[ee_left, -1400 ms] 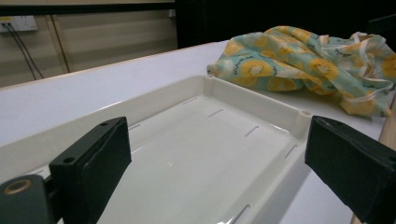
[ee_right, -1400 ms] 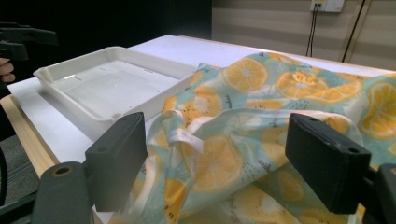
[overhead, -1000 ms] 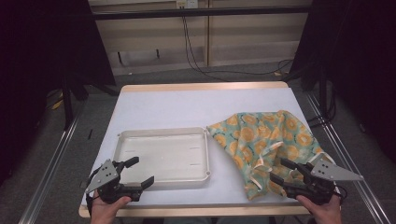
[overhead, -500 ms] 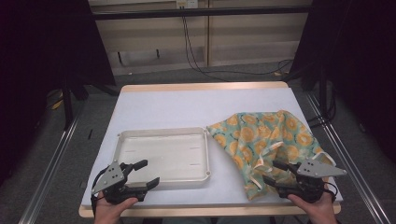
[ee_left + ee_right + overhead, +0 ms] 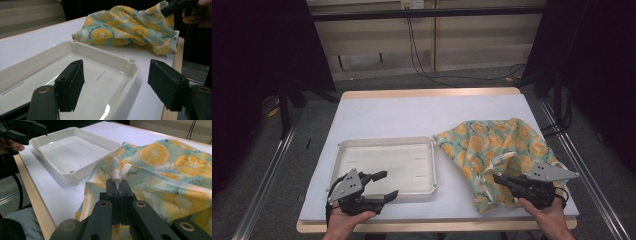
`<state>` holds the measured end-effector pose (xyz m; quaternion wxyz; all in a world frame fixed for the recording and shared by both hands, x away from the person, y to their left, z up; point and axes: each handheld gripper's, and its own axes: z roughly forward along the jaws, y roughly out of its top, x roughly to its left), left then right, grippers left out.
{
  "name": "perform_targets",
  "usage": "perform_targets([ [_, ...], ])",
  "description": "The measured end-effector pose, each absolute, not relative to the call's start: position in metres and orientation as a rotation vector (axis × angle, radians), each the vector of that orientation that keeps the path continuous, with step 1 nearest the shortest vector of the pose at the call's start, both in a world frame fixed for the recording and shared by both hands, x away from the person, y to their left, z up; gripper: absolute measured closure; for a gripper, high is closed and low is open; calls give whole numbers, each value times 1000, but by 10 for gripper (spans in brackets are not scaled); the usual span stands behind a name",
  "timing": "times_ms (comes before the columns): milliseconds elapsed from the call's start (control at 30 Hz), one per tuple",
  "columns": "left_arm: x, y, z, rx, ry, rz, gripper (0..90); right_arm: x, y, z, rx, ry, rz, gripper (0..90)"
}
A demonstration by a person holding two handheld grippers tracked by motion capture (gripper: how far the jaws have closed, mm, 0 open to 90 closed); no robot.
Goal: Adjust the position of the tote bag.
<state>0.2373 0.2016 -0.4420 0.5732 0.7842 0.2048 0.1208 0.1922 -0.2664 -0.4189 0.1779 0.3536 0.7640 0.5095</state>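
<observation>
- In the high view, a white tray (image 5: 384, 165) lay on the white table (image 5: 412, 115), toward the person's edge and left of the middle. A cloth (image 5: 492, 150) printed with orange slices lay crumpled just beside the tray's right wall, one corner almost touching it.
- In that view the left gripper (image 5: 384, 186) hovered at the tray's near left corner with its jaws spread apart and nothing between them. The right gripper (image 5: 502, 180) sat on the side of the cloth away from the tray, at its near edge, its tip buried in the fabric.
- In the left gripper view, the two black jaws stood wide apart over the tray's (image 5: 105, 75) near end, one above the floor and one outside the rim, holding nothing. The cloth (image 5: 125, 27) lay beyond the tray's far corner, with the right gripper (image 5: 172, 7) at its far side.
- In the right gripper view, the jaws were pressed together on a white hem (image 5: 120, 176) of the cloth (image 5: 170, 170), with a small fold standing above them. The tray (image 5: 72, 152) lay just beyond the cloth, and the left gripper (image 5: 27, 131) hung over its far corner.
- Judgement: the bite looked thin, only a strip of hem. A quick pull could let it slip free, or the trailing cloth could snag the tray's rim and drag the tray along.
</observation>
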Motion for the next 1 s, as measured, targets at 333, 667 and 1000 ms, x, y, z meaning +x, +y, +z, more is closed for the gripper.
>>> perform_targets([
  [333, 250, 153, -439, 1869, 342, 181, 457, 209, -269, -393, 953, 2096, 1500, 900],
  [667, 253, 119, -429, 1870, 248, 118, 622, 231, -259, -377, 913, 2096, 1542, 900],
  [1000, 255, 73, -418, 1856, 176, 90, 622, 245, -238, -369, 853, 2128, 1580, 900],
])
